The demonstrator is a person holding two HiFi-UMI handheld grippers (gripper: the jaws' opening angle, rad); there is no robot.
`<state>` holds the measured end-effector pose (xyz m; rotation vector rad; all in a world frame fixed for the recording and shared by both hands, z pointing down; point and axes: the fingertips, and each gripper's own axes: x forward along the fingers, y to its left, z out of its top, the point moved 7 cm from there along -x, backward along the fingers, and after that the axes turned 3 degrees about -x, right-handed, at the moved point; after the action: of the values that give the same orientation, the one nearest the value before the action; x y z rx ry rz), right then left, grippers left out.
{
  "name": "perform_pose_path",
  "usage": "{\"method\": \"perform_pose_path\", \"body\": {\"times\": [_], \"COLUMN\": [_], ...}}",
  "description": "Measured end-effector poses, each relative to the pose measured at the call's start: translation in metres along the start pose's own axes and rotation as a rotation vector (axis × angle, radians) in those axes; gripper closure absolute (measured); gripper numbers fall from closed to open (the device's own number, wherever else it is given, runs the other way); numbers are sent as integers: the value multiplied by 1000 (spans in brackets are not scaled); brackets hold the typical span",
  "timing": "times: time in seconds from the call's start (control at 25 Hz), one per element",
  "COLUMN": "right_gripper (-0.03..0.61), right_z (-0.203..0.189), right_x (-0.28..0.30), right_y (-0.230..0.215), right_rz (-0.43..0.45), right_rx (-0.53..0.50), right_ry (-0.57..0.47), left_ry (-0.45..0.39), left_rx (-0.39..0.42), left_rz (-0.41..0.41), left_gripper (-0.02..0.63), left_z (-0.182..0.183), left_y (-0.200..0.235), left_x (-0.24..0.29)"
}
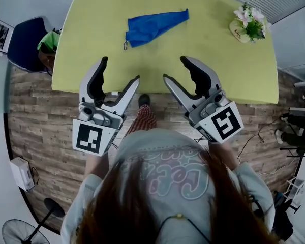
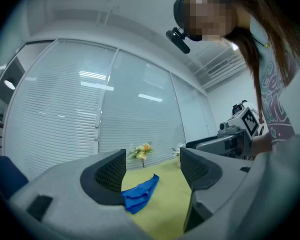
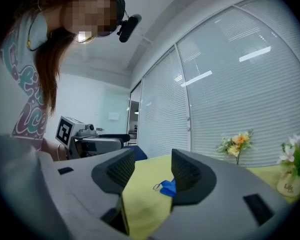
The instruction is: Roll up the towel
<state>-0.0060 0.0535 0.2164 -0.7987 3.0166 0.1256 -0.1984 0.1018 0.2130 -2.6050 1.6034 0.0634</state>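
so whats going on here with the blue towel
A person stands at the near edge of the yellow-green table with a claw in each hand. The left claw and right claw are both open and empty. The blue towel lies bunched up farther in, untouched, so no rolling has started.

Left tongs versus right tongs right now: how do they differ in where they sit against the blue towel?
The left tongs line up with the wide bunched end of the blue towel, the right tongs with its narrow end. In the head view the left tongs lean rightward, the right tongs leftward. Both are open, empty and short of the blue towel.
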Motion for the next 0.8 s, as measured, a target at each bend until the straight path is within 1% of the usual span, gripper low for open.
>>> {"method": "perform_pose_path", "body": {"times": [0.16,0.24,0.48,0.8], "right_gripper": [364,364,367,368], "right_z": [0,0,0,-5], "right_x": [23,34,66,106], "right_y": [-15,-22,-42,-65], "right_rz": [-18,-25,-47,-77], "right_rx": [3,4,3,-3], "right_ry": [2,1,5,16], "left_ry": [30,41,39,42], "left_rx": [65,79,48,45], "left_rz": [-14,-25,-43,-68], "left_gripper": [302,302,302,302], "left_z": [-3,-4,-7,-15], "left_y": [20,30,67,113], "left_x": [21,30,53,80]}}
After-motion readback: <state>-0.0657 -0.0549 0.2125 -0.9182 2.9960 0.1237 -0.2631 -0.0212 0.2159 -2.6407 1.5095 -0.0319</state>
